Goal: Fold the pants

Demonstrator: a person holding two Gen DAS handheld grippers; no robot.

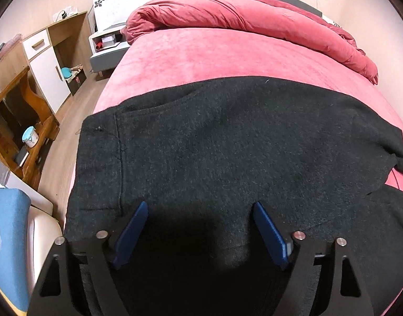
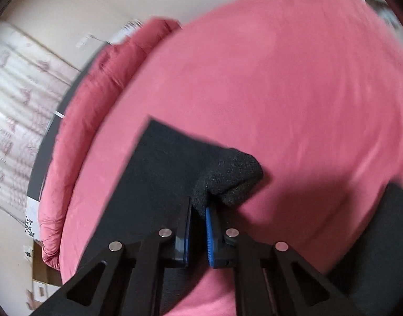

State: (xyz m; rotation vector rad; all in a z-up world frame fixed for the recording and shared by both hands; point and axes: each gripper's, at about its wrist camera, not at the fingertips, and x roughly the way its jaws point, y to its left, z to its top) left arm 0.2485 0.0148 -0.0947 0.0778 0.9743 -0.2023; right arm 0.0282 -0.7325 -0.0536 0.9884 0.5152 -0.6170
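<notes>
**Right claw pinching the pants, left claw standing wide above them**

The black pants (image 1: 227,142) are lying spread across the near part of the bed (image 1: 201,58), which is covered in a pink sheet. In the left wrist view they are filling most of the foreground, with a seam running down their left side and their left edge hanging at the bed's left edge.

The left claw (image 1: 200,233) is pointing down over the dark cloth with its jaws standing wide apart. Its blue fingers (image 1: 131,234) are gripping nothing; whether their tips are touching the fabric cannot be told.

The right claw (image 2: 199,210) is pinching a bunched fold of the pants (image 2: 227,176) between its narrowly closed jaws, and a rounded lump of cloth is sticking out beyond the tips. To the left of that fold a flat panel of the pants is lying on the sheet. The right wrist view is blurred.

A rumpled pink duvet (image 1: 254,18) is lying heaped along the far side of the bed. To the left, on the floor beside the bed, a grey nightstand (image 1: 106,50) and a wooden cabinet (image 1: 51,60) with white doors are standing against the wall.
</notes>
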